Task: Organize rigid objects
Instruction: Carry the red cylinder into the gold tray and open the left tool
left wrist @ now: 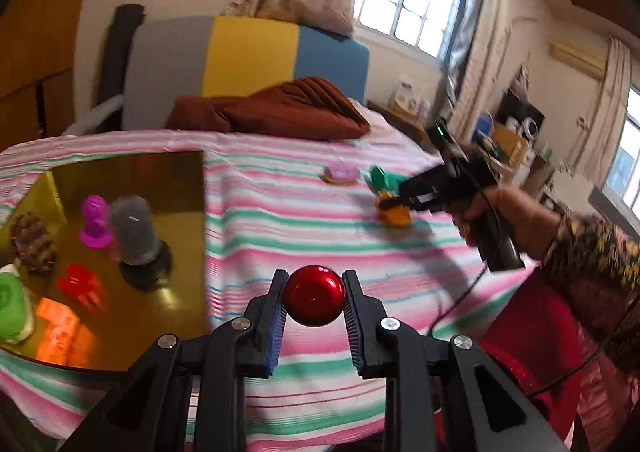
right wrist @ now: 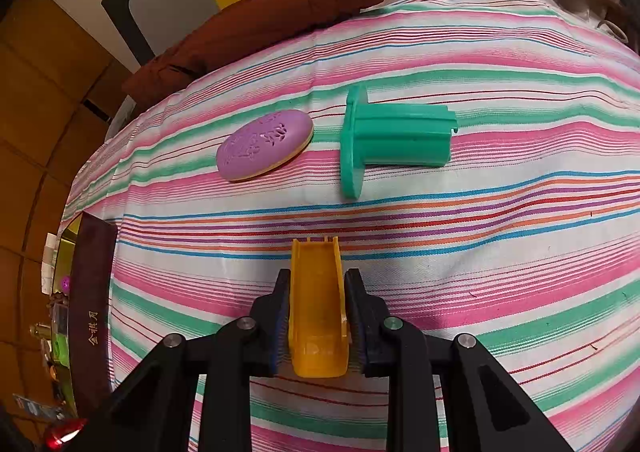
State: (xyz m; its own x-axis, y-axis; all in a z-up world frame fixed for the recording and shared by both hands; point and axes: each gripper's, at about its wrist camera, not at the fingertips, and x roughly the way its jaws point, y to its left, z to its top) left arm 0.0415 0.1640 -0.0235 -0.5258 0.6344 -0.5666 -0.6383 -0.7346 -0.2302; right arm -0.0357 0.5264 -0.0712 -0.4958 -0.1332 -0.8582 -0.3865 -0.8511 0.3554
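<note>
striped bedsheet (right wrist: 480,211) under you; your left gripper (left wrist: 315,298) clamps a red ball (left wrist: 315,296) — your right gripper (right wrist: 316,316) grips a yellow piece (right wrist: 318,312) beside the green spool (right wrist: 396,135).

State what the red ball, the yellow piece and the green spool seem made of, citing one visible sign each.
Red ball: glossy, probably metal or lacquered plastic; sharp mirror-like highlights.
Yellow piece: moulded plastic, smooth; thin uniform walls.
Green spool: matte plastic; moulded ribs, dull sheen.

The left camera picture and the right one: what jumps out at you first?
A shiny red ball pinched in the left claw above the striped bedsheet. The right claw grips a yellow plastic piece; beyond it a purple oval case and a green spool lie side by side.
</note>
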